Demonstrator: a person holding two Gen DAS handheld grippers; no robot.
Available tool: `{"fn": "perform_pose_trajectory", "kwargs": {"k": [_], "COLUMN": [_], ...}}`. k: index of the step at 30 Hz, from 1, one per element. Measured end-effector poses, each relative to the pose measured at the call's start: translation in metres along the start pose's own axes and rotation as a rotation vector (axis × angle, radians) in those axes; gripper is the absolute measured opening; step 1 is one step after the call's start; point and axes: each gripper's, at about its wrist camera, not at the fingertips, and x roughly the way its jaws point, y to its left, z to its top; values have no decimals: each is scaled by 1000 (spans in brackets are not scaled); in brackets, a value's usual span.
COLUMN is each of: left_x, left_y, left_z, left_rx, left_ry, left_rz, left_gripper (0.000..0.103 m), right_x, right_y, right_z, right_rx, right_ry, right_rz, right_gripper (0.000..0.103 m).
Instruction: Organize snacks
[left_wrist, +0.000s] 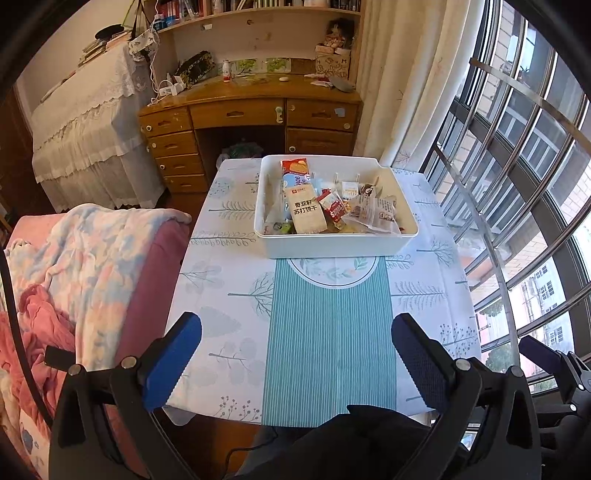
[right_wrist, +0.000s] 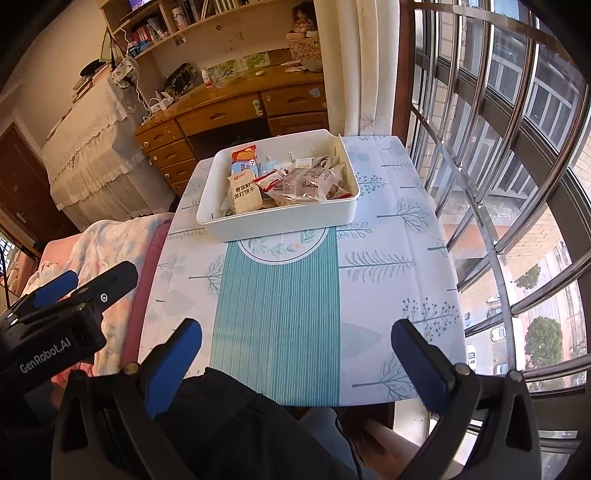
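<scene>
Bin: a white rectangular plastic bin (left_wrist: 338, 242) stands at the far edge of the table, on a tree-printed tablecloth with a teal striped runner (left_wrist: 328, 332); stiff walls, probably light enough to slide by its rim.
Snacks: all lie jumbled inside the bin, none out on the cloth.
Cracker pack: a tall cream paper-look packet with Chinese print (left_wrist: 306, 214) leans at the bin's near left; likely light and crushable, best pinched across its flat faces near the top seam.
Red sachet: a small red-and-white foil sachet (left_wrist: 334, 208) just right of it; thin, probably slippery, take by an edge.
Clear-wrapped cakes: crinkly transparent wrappers (right_wrist: 306, 181) piled toward the bin's right wall; soft, easily squashed, so a gentle grip on the wrapper's end seems wise.
Orange biscuit pack: an orange-topped packet (left_wrist: 293, 166) at the far left corner, firmer by its look.
Left gripper (left_wrist: 295, 343): blue pads wide apart, holding nothing, over the table's near edge.
Right gripper (right_wrist: 295, 343): likewise spread and empty, near edge, well apart from the bin.
</scene>
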Motion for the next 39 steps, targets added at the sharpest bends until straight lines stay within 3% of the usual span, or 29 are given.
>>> {"fn": "perform_pose_trajectory", "kwargs": {"k": [39], "left_x": [3], "left_y": [-1], "left_z": [-12], "left_rx": [-1], "left_ry": [34], "left_rz": [-19], "left_gripper": [102], "right_x": [3], "right_y": [3], "right_z": [-13], "right_rx": [-13], "right_ry": [46], "right_rz": [-18], "right_gripper": [103]}}
